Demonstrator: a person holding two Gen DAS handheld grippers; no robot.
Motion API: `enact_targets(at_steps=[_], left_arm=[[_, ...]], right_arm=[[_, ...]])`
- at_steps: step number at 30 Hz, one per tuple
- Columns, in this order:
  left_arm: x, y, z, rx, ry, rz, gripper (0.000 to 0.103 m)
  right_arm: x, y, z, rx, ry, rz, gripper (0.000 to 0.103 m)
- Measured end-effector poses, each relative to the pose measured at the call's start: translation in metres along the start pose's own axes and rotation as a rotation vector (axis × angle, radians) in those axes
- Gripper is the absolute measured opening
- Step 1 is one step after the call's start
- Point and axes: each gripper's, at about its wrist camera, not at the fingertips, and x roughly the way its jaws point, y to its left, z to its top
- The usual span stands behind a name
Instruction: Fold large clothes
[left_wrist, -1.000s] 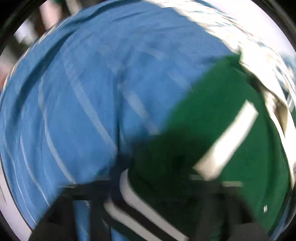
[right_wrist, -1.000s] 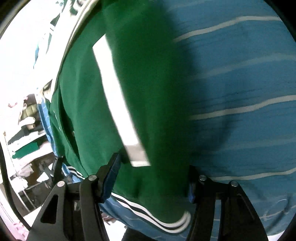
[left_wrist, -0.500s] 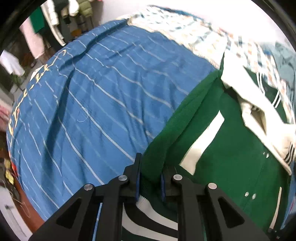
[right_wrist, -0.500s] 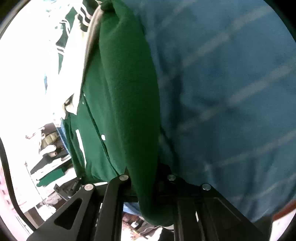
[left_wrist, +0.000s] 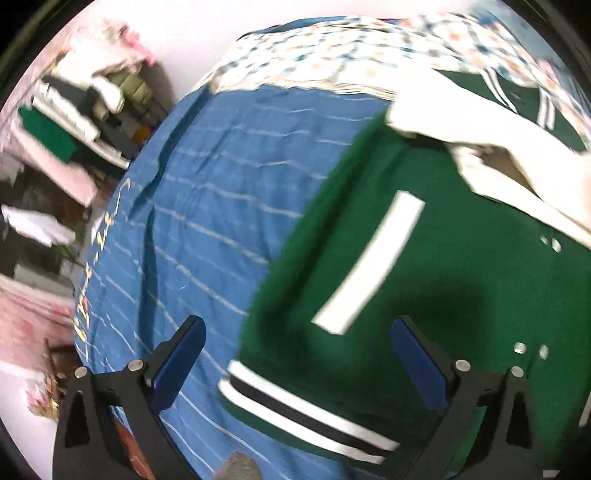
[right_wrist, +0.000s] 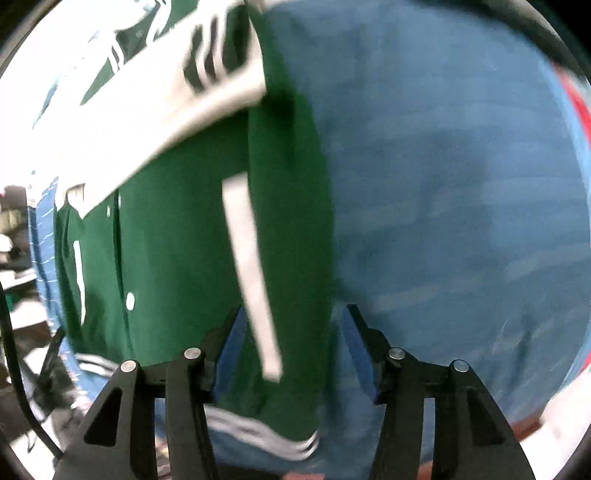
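A green varsity jacket (left_wrist: 461, 280) with cream sleeves (left_wrist: 491, 147), white pocket stripes and a striped hem (left_wrist: 295, 413) lies flat on a blue striped bedspread (left_wrist: 207, 221). My left gripper (left_wrist: 295, 354) is open and empty, above the jacket's lower left corner. In the right wrist view the jacket (right_wrist: 177, 240) lies to the left on the bedspread (right_wrist: 443, 203). My right gripper (right_wrist: 291, 343) is open and empty, over the jacket's right edge near the hem (right_wrist: 266, 432). Both views are blurred.
A checked quilt (left_wrist: 351, 48) lies at the head of the bed. Shelves with piled clothes (left_wrist: 74, 110) stand left of the bed. The bed's edge (left_wrist: 85, 314) runs along the left in the left wrist view.
Half a second ago both grippers were shut on the jacket's folded side edges. Now both are open and drawn back, and the jacket lies flat on the bed.
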Motion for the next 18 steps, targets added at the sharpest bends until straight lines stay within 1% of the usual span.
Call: enact_targets(at_steps=[1, 4, 5, 6, 7, 8, 9, 10, 11, 12, 14, 16, 18], left_arm=[[-0.003, -0.02, 0.0, 0.025, -0.005, 0.011, 0.103], [-0.007, -0.071, -0.002, 0.056, -0.024, 0.031, 0.103], [-0.005, -0.086, -0.003, 0.072, -0.016, 0.043, 0.103], [0.001, -0.107, -0.004, 0.103, 0.001, 0.063, 0.103], [0.006, -0.121, -0.005, 0.125, 0.005, 0.093, 0.103], [0.012, -0.133, -0.007, 0.141, 0.008, 0.125, 0.103], [0.023, -0.147, -0.01, 0.158, 0.021, 0.156, 0.103], [0.032, -0.155, -0.013, 0.166, 0.039, 0.17, 0.103], [0.04, -0.162, -0.015, 0.169, 0.057, 0.185, 0.103], [0.047, -0.166, -0.017, 0.166, 0.062, 0.201, 0.103], [0.048, -0.169, -0.016, 0.133, 0.027, 0.233, 0.103], [0.049, -0.171, -0.014, 0.109, 0.027, 0.267, 0.103], [0.05, -0.174, -0.013, 0.095, 0.025, 0.296, 0.103]], right_arm=[[-0.003, -0.003, 0.016, -0.013, -0.027, -0.011, 0.056], [-0.006, -0.005, 0.062, -0.055, -0.101, -0.016, 0.056], [-0.003, -0.009, 0.071, -0.061, -0.121, -0.011, 0.055], [0.0, -0.017, 0.086, -0.056, -0.13, 0.014, 0.053], [0.005, -0.025, 0.1, -0.048, -0.117, 0.044, 0.039], [0.012, -0.026, 0.108, -0.052, -0.104, 0.065, 0.017], [0.022, -0.022, 0.117, -0.064, -0.087, 0.082, 0.009], [0.028, -0.028, 0.123, -0.066, -0.079, 0.075, 0.006], [0.033, -0.038, 0.13, -0.053, -0.083, 0.034, 0.006], [0.036, -0.043, 0.133, -0.035, -0.086, 0.043, 0.006], [0.038, -0.062, 0.142, 0.017, -0.072, 0.074, 0.006], [0.04, -0.064, 0.147, -0.006, -0.036, 0.096, 0.006], [0.037, -0.06, 0.151, -0.058, -0.002, 0.086, 0.017]])
